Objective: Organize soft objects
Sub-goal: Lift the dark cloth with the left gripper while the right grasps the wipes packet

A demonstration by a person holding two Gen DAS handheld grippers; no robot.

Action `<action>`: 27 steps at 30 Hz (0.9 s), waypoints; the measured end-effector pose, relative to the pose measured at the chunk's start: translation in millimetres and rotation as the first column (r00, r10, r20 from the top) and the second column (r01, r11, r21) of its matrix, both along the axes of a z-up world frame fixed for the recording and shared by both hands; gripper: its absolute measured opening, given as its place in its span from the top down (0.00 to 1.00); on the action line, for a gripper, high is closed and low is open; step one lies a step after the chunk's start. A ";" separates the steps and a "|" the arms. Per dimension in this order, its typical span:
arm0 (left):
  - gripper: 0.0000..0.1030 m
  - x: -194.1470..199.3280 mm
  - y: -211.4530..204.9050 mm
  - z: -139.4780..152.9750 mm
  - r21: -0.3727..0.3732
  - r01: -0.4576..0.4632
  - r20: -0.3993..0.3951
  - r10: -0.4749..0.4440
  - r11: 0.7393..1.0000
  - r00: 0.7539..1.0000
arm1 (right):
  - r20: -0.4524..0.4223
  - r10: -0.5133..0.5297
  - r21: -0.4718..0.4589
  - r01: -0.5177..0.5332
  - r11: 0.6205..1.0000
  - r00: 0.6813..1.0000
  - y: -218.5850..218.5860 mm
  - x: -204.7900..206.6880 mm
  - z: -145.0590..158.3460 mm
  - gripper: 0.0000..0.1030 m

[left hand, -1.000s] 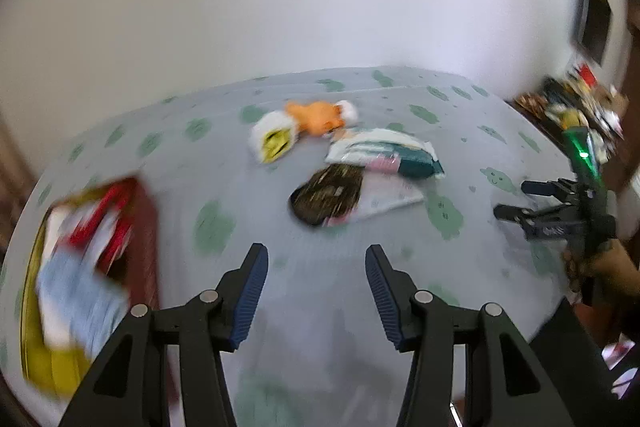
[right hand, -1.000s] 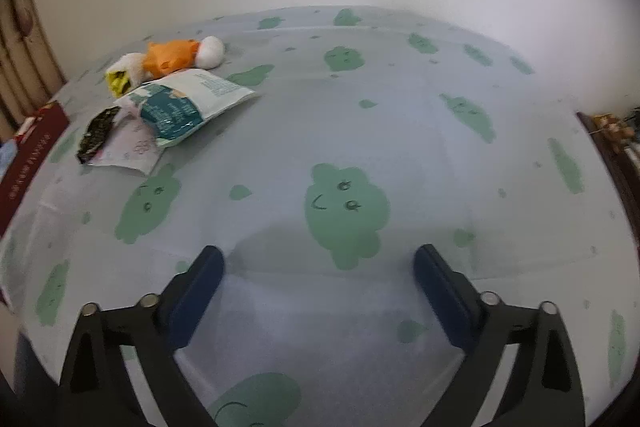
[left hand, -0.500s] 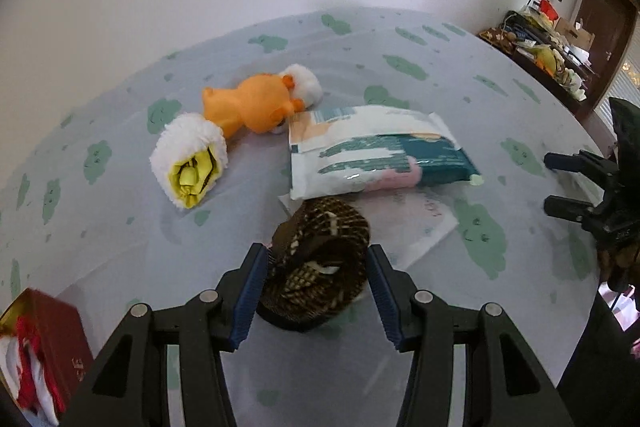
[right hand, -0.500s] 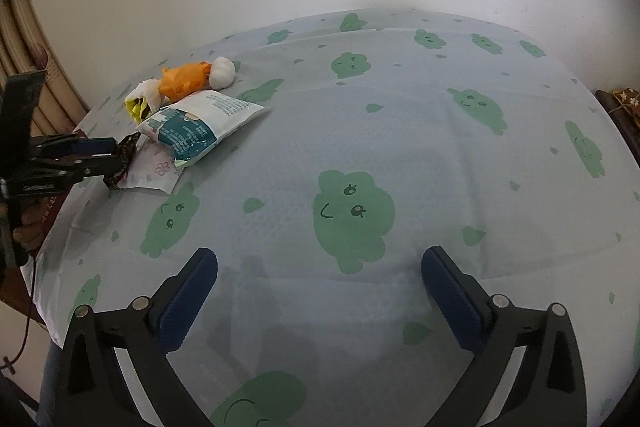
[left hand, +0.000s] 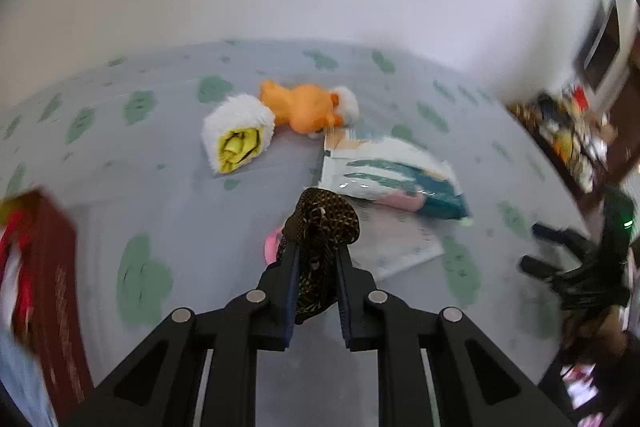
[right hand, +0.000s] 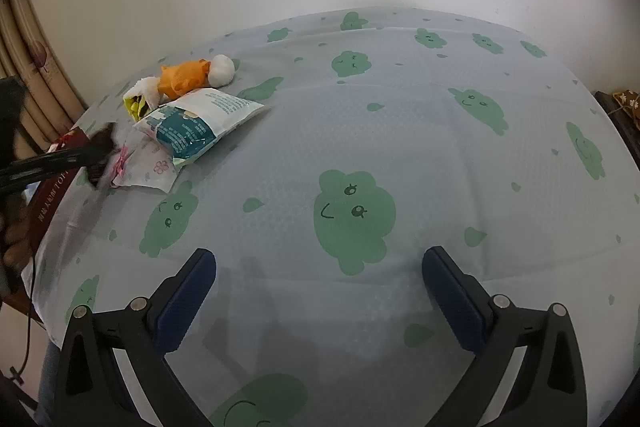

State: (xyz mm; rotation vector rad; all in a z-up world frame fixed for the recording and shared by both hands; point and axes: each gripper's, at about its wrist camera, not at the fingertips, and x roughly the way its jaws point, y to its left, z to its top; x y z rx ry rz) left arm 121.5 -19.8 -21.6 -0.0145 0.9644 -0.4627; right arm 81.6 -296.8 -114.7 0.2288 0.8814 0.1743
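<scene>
Brown patterned cloth (left hand: pixel 320 227) sits pinched in the clenched left gripper (left hand: pixel 316 259), likely for the red box (left hand: pixel 56 267); right gripper (right hand: pixel 320 291) gapes unladen.

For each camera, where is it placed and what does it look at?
Left wrist: on the left tool, angled down at the bed; tool shut on a dark patterned fabric bundle.
Right wrist: on the open right tool, over the green-printed bedsheet; a hand shows at left.
Shared: the orange plush toy.
</scene>
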 end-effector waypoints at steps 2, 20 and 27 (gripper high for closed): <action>0.84 -23.5 2.7 8.6 -0.012 -0.031 0.023 0.031 0.999 0.999 | -0.002 0.000 -0.006 0.000 1.000 1.000 1.0 0.0 0.0 0.00; 0.84 -90.9 32.9 1.3 -0.054 -0.201 -0.031 0.199 0.978 0.979 | 0.106 0.278 -0.137 -0.263 0.955 0.955 43.4 13.5 49.0 0.01; 0.83 -97.6 35.2 3.0 -0.067 -0.210 -0.036 0.208 0.975 0.978 | 0.013 0.557 -0.150 -0.549 0.822 0.831 87.0 95.0 78.3 0.01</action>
